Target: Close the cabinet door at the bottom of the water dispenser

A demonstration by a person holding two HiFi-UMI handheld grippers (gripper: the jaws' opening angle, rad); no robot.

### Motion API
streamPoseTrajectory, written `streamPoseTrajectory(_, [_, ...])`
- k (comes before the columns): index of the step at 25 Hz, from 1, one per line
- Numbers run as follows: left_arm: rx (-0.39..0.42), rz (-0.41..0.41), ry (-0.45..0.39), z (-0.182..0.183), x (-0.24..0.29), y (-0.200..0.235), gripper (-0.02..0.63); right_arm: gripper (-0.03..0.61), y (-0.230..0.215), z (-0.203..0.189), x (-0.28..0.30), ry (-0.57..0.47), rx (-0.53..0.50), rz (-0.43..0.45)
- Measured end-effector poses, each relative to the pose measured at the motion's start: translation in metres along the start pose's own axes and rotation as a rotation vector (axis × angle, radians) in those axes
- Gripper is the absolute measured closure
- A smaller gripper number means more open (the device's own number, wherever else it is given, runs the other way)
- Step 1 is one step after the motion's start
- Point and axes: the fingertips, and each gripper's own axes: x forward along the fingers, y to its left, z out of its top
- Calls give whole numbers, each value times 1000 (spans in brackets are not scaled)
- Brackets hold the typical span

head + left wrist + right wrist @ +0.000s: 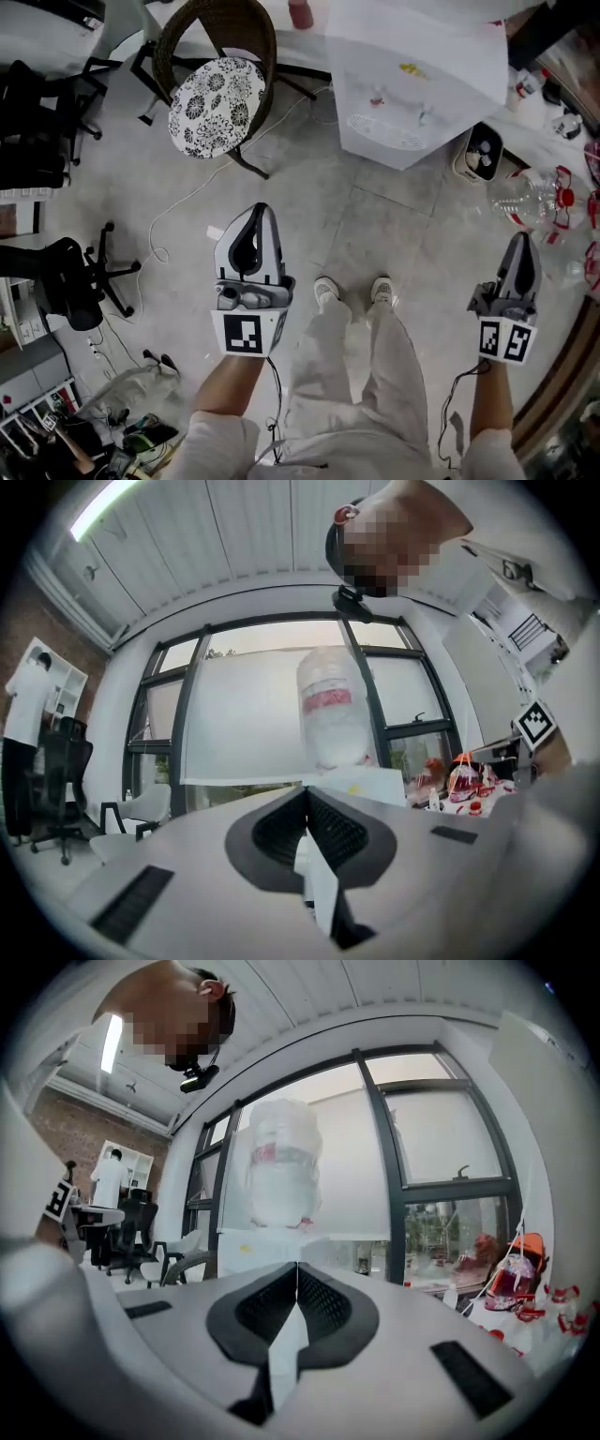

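Observation:
The white water dispenser (412, 89) stands on the floor ahead of me, its taps facing my feet; its bottom cabinet door is hidden from above. My left gripper (259, 210) is held up in front of me, shut and empty, well short of the dispenser. My right gripper (520, 237) is shut and empty too, off to the dispenser's right. In the left gripper view the shut left gripper (306, 795) points level at the dispenser's bottle (330, 714). The right gripper (297, 1267) looks at the same bottle (281, 1174).
A wicker chair with a patterned cushion (216, 103) stands left of the dispenser. A black office chair (70, 281) and a white floor cable (187, 202) lie to the left. Empty water bottles (530, 199) and a small bin (480, 152) sit right.

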Motion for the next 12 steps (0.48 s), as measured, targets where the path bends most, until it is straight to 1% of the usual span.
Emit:
streamPoseTrajectory(3, [-34,40,46,86,-22,10,607,561,9,90,-24,28,7,12])
streamPoseTrajectory(6, [-55,75,36,157,-40,17,607,561,12,165,-42,13,15,16])
streamPoseTrajectory(9, [-55,97,25,203,-61,17,607,561,10,213,-58,-25,31,1])
streamPoseTrajectory(12, [-56,115,26,230,-83,15,606,561,8,241,-79,-37,23,6])
